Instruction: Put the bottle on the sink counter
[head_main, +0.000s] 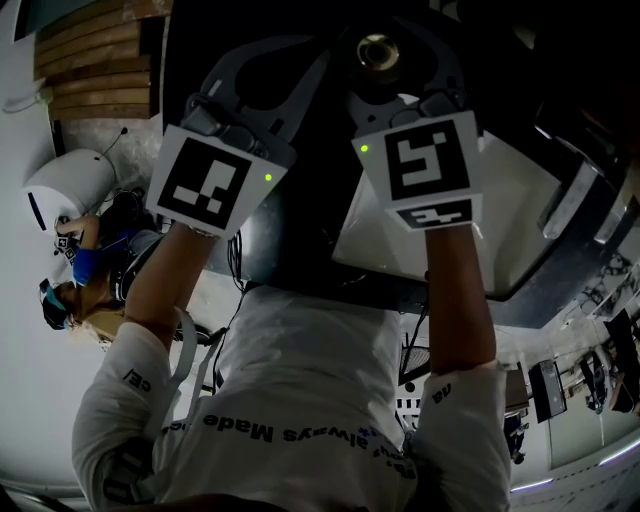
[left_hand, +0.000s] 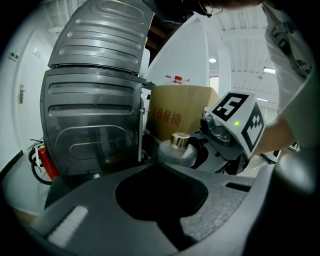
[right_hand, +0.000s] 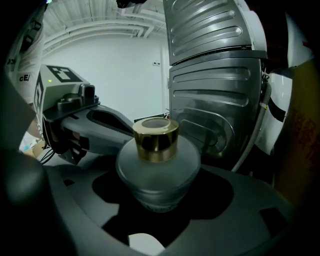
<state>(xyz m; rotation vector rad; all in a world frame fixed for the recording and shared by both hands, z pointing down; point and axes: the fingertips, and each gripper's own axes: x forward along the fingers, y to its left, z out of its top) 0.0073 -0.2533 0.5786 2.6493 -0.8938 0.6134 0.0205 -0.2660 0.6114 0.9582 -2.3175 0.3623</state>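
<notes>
R gripper (right_hand: 162, 200) shut on bottle (right_hand: 157, 165): fingers pinch frosted round body from both sides, low down, gold cap up, bottle upright. In head view, held out ahead of person, gold cap (head_main: 378, 50) seen from above just beyond R marker cube (head_main: 425, 165). Can't tell if base touches any surface.

L gripper (left_hand: 160, 195) just left of bottle, fingers spread, dark hollow between them empty. Not touching bottle; frosted shoulder shows just past its tips in L gripper view.

Ribbed grey panel (left_hand: 92, 125) upright, close behind bottle. Brown cardboard box (left_hand: 182, 112) w/ red print also behind bottle, beside panel. White basin (head_main: 500, 230) below and right of bottle in head view, dark surface (head_main: 300, 230) around it.
</notes>
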